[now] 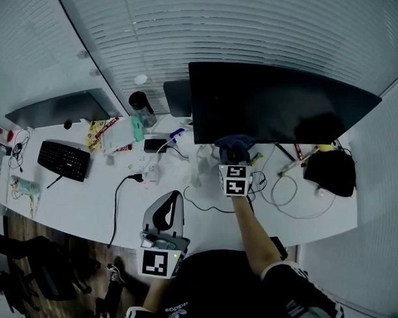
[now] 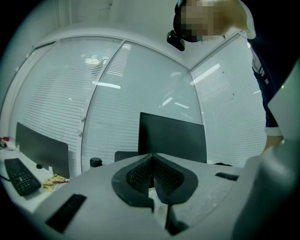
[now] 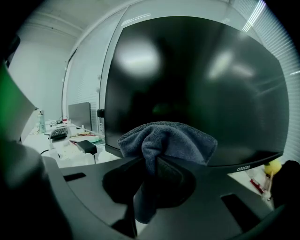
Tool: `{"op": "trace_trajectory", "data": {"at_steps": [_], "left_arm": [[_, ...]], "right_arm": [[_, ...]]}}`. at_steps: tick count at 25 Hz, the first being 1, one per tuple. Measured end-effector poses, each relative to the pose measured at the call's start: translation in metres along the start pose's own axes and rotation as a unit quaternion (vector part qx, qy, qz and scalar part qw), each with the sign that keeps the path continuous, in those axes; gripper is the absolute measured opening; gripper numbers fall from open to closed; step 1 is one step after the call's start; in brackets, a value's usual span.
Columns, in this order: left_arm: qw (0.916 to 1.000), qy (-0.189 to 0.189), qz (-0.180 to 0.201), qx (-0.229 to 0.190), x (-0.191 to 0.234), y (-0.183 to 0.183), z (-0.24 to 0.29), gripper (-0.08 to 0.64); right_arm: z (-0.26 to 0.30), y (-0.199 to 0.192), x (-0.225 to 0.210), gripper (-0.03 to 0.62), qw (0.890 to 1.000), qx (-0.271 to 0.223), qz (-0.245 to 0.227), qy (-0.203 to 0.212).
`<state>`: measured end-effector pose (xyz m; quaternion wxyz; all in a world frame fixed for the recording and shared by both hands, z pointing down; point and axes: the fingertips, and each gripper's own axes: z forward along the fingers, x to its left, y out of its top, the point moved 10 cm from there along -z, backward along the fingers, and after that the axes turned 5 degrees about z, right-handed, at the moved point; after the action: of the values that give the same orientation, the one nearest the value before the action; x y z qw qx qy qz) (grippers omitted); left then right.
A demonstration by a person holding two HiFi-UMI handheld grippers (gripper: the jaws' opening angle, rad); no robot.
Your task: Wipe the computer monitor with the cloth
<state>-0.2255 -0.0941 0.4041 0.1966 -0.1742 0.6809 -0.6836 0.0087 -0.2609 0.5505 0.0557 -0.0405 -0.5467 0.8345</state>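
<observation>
The wide black monitor (image 1: 275, 103) stands switched off at the back of the white desk (image 1: 90, 211). My right gripper (image 1: 235, 154) is shut on a blue-grey cloth (image 1: 234, 145) just below the screen's lower edge, left of its middle. In the right gripper view the bunched cloth (image 3: 166, 140) sticks out of the gripper (image 3: 152, 161), close in front of the dark monitor (image 3: 197, 89). My left gripper (image 1: 163, 215) hangs back near the desk's front edge. Its jaws are shut with nothing between them (image 2: 152, 164), and they point at the distant monitor (image 2: 171, 138).
A black keyboard (image 1: 63, 159) and a second dark screen (image 1: 57, 109) lie at the left. A dark bottle (image 1: 141, 106), packets and a small black box (image 1: 154, 145) sit left of the monitor. Loose cables (image 1: 291, 191) and a black bag (image 1: 331, 170) are at the right. Blinds cover the windows behind.
</observation>
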Motion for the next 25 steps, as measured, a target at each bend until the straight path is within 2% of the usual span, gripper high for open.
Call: {"op": "trace_trajectory", "data": {"at_steps": [6, 12, 14, 17, 25], "left_arm": [[0.9996, 0.029, -0.005, -0.001, 0.016, 0.002, -0.012, 0.005], [0.9991, 0.040, -0.013, -0.011, 0.022, 0.000, -0.021, 0.005], [0.9988, 0.046, -0.017, -0.007, 0.023, -0.002, -0.024, 0.005], [0.9985, 0.048, -0.016, -0.022, 0.025, 0.003, -0.024, 0.005], [0.9982, 0.052, -0.015, -0.027, 0.029, 0.001, -0.033, 0.005]], "right_arm": [[0.011, 0.005, 0.036, 0.046, 0.999, 0.004, -0.009, 0.037], [0.019, 0.010, 0.068, 0.046, 0.998, 0.011, -0.012, 0.068], [0.021, 0.013, 0.078, 0.046, 0.996, 0.009, -0.022, 0.085], [0.021, 0.021, 0.093, 0.046, 0.993, 0.006, -0.043, 0.108], [0.015, 0.041, 0.095, 0.046, 0.992, -0.023, -0.053, 0.112]]}}
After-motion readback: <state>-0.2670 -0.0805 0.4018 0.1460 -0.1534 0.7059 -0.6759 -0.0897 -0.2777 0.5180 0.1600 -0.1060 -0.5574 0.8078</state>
